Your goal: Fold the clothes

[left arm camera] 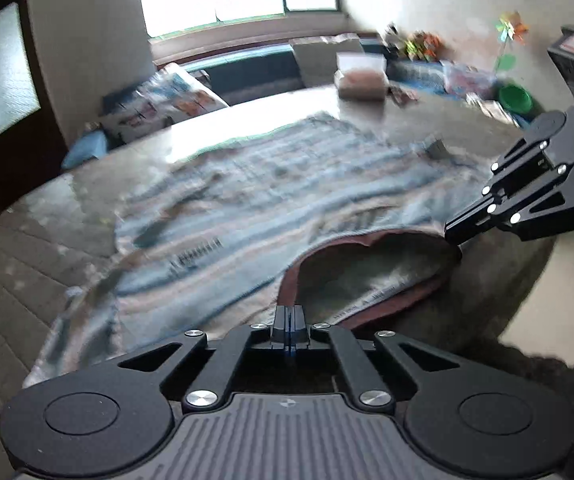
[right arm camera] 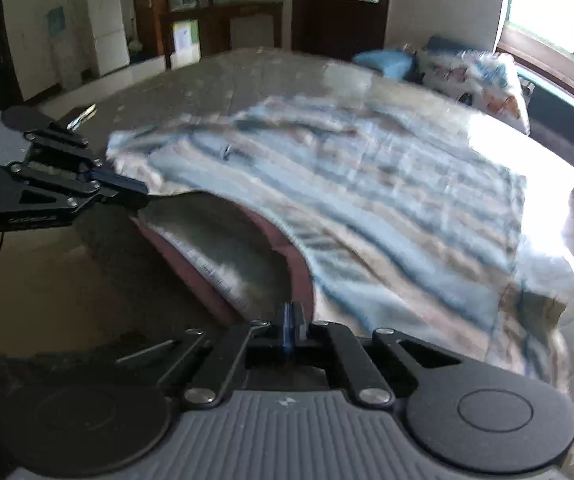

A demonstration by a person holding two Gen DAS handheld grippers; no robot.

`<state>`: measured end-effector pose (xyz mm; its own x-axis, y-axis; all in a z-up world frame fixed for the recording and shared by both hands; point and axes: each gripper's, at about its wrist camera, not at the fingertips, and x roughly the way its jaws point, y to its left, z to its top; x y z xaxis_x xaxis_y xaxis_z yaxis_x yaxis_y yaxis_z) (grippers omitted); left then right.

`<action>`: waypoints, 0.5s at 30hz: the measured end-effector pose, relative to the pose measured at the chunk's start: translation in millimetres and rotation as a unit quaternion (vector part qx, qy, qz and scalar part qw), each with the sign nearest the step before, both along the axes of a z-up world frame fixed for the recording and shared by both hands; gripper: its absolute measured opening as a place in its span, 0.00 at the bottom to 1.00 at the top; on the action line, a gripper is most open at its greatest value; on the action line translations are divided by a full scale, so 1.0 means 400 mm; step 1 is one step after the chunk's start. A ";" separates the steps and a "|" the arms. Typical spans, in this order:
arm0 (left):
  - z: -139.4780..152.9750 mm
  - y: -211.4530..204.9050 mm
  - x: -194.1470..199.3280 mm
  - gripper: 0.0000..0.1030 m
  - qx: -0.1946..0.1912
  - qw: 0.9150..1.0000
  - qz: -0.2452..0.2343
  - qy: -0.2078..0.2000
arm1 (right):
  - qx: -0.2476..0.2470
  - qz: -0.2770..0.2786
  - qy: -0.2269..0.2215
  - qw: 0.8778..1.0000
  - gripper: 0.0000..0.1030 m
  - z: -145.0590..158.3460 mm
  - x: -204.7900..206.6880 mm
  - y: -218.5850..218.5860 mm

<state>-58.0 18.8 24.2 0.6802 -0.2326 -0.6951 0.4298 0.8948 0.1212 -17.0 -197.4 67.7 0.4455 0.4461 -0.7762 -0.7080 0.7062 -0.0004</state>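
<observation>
A blue, white and tan striped shirt [left arm camera: 247, 200] with a reddish collar lies spread over a large grey table [left arm camera: 27, 248], its neck opening toward me. My left gripper [left arm camera: 289, 320] is shut on the shirt's shoulder edge next to the collar. My right gripper [right arm camera: 291, 318] is shut on the opposite shoulder edge. Each gripper shows in the other's view: the right one in the left wrist view [left arm camera: 453, 236], the left one in the right wrist view [right arm camera: 143, 196]. The collar edge is lifted between them. The shirt [right arm camera: 387, 184] is blurred by motion.
A stack of boxes [left arm camera: 361, 76] and a green bowl [left arm camera: 515, 98] stand at the table's far side. A bench with printed bags [right arm camera: 479, 76] runs under the window. The table's near edge drops to a light floor [left arm camera: 567, 300].
</observation>
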 end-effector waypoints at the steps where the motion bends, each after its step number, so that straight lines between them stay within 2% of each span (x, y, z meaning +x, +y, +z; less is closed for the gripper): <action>1: -0.002 0.002 0.003 0.01 -0.001 1.000 0.000 0.005 | -0.004 0.002 0.008 1.000 0.00 -0.009 -0.002 0.000; 4: 0.018 0.017 0.009 0.03 -0.022 1.000 -0.004 0.008 | 0.012 -0.003 0.023 1.000 0.02 -0.005 0.013 -0.012; 9: 0.072 0.033 0.043 0.05 -0.040 0.999 0.002 -0.018 | 0.049 -0.015 0.006 0.999 0.08 0.043 0.059 -0.022; 12: 0.081 0.028 0.095 0.05 -0.049 0.998 0.022 -0.020 | 0.046 -0.025 -0.006 0.999 0.10 0.030 0.099 -0.006; 15: 0.060 0.006 0.156 0.05 -0.055 0.998 0.031 -0.016 | 0.044 -0.042 0.005 0.998 0.15 -0.010 0.139 0.007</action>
<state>4.4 21.2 48.1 0.7172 -0.2634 -0.6452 0.3708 0.9281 0.0333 38.4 -194.5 63.6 0.4773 0.4745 -0.7396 -0.6460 0.7601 0.0708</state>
